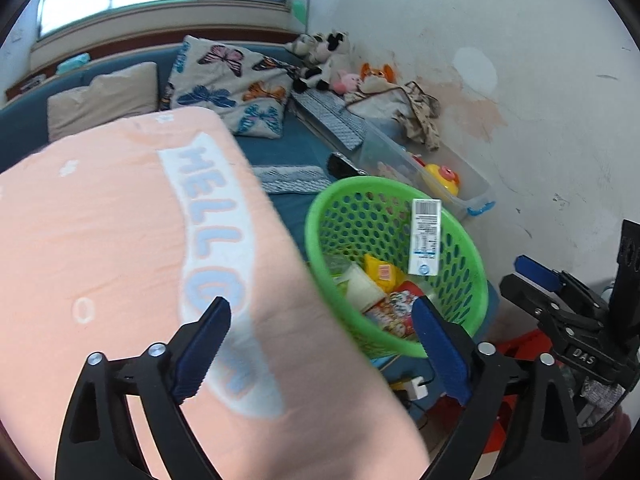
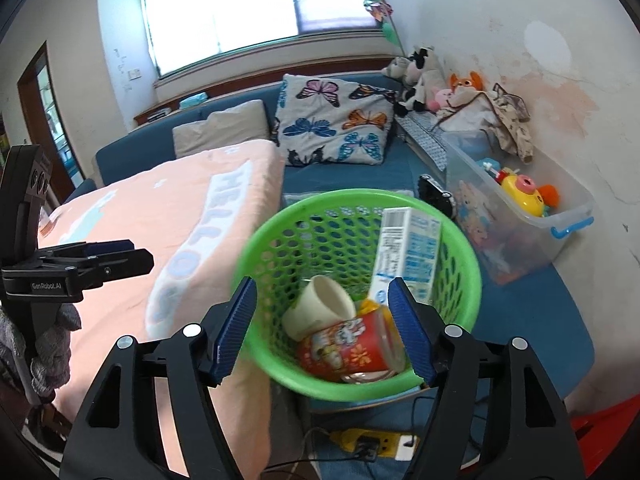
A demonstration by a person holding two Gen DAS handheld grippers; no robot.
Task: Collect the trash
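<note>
A green mesh basket stands on the blue couch beside a peach blanket. In it lie a white carton, a cream paper cup, a red printed snack cup and a yellow packet. My left gripper is open, one finger over the blanket and one over the basket's near rim, with nothing held. My right gripper hangs open above the basket's near side, also with nothing in it. Each gripper shows at the edge of the other's view.
A butterfly pillow and a beige cushion lean at the couch back. A clear storage box with toys sits by the wall, with soft toys behind it. A yellow power strip and cables lie on the floor below.
</note>
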